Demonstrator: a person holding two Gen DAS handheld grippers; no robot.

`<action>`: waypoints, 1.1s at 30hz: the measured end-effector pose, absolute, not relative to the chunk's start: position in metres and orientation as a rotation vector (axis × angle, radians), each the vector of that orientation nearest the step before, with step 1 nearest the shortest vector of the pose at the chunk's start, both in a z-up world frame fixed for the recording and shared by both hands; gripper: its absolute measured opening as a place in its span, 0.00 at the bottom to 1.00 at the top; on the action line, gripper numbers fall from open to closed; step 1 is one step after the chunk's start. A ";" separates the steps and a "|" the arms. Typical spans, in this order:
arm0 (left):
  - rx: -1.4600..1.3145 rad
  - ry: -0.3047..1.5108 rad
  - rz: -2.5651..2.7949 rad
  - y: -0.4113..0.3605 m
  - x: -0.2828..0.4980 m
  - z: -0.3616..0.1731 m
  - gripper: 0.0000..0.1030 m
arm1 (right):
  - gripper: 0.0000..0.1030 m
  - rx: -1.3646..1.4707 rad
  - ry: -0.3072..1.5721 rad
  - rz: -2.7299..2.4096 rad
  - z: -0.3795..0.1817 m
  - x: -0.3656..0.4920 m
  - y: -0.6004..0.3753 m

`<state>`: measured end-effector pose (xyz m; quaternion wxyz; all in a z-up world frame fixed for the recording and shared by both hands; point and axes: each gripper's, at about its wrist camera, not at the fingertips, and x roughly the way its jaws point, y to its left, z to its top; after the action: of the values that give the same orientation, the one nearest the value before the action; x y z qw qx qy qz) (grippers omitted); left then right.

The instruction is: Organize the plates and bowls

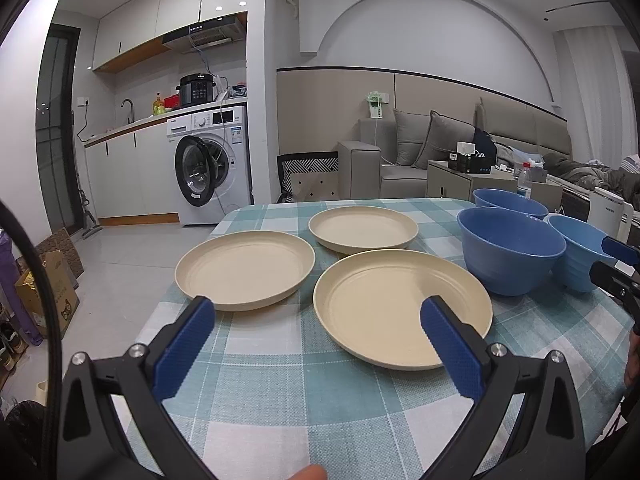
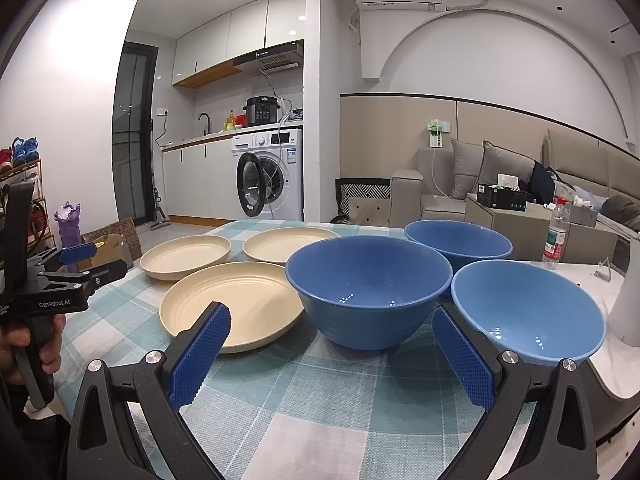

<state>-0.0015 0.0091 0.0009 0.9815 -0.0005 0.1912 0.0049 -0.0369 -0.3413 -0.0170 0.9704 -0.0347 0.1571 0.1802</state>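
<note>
On the checked tablecloth (image 1: 280, 380) lie three cream plates and three blue bowls, six pieces in all, none stacked.

From the left wrist view the near plate (image 1: 400, 308) sits at 12 o'clock just beyond the left gripper (image 1: 316, 312), the left plate (image 1: 245, 266) at 11 o'clock, and the far plate (image 1: 363, 229) behind them, also near 12. The three plates lie close together with narrow strips of cloth between their rims. The left gripper's fingers stand wide apart and hold nothing; its right blue pad (image 1: 452, 352) shows over the near plate's front rim, though contact cannot be told.

From the right wrist view the dark blue bowl (image 2: 368, 288) stands at 12 o'clock just ahead of the right gripper (image 2: 332, 320), the lighter blue bowl (image 2: 528, 312) at 2 o'clock, and the far bowl (image 2: 458, 242) at 1 o'clock behind both. All three are upright and crowd together; whether their rims touch cannot be told. The right gripper's fingers are spread wide, empty, with the dark blue bowl's base between and beyond the tips.

Bare cloth lies at 6 o'clock, between both grippers and the crockery. The table's left edge runs close to the left plate; at 3 o'clock the cloth ends beside the lighter blue bowl, where a white surface (image 2: 580, 276) carries a water bottle (image 2: 554, 240).
</note>
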 end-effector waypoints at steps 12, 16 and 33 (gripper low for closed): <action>0.007 0.384 0.011 0.007 -0.002 0.000 1.00 | 1.00 -0.072 0.312 0.361 -0.017 -0.039 -0.343; 0.011 0.388 0.012 0.006 -0.002 0.000 1.00 | 1.00 -0.074 0.312 0.361 -0.016 -0.038 -0.343; 0.015 0.380 0.013 0.006 -0.003 0.003 1.00 | 1.00 -0.080 0.339 0.343 -0.011 -0.036 -0.341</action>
<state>-0.0028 0.0057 0.0031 0.9819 0.0072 0.1890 0.0064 -0.0355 -0.3411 -0.0106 0.9703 -0.0397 0.1679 0.1696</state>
